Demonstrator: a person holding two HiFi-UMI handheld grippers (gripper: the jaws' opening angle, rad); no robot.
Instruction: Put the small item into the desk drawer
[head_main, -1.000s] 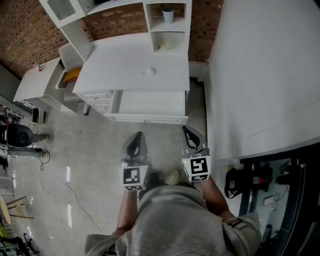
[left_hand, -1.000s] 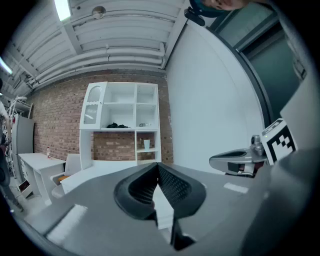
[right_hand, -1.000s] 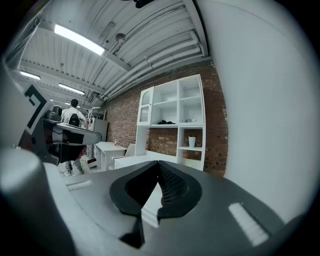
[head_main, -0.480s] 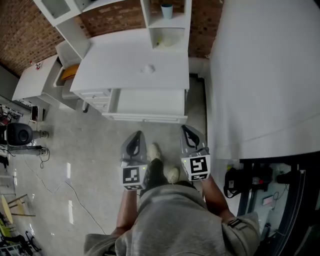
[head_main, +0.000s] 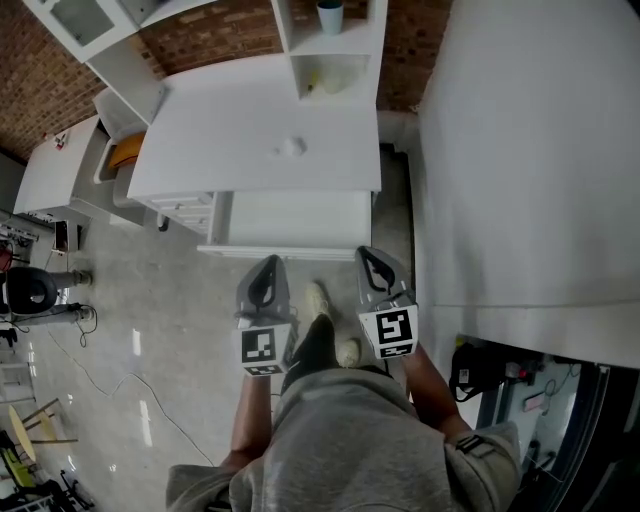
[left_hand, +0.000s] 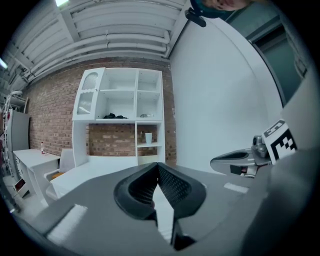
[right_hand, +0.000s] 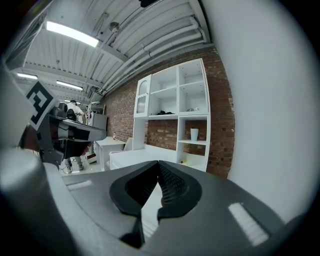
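A small pale item (head_main: 291, 148) lies on the top of the white desk (head_main: 220, 130). Under the top, the wide desk drawer (head_main: 295, 220) stands pulled out, and its inside looks bare. My left gripper (head_main: 268, 264) is shut and holds nothing, just short of the drawer's front edge. My right gripper (head_main: 371, 256) is also shut and holds nothing, near the drawer's right corner. In the left gripper view the left gripper (left_hand: 158, 165) points at the desk and its shelves. The right gripper (right_hand: 159, 163) points the same way in the right gripper view.
A shelf unit at the desk's back holds a cup (head_main: 330, 15) and a yellow thing (head_main: 318, 82). A large white wall panel (head_main: 520, 150) runs along the right. A low white cabinet (head_main: 60, 170) and black equipment (head_main: 30, 290) with cables stand at the left.
The person has stepped towards the desk. Both grippers have moved forward together and now sit close to the open drawer's front. Their jaws stay shut.
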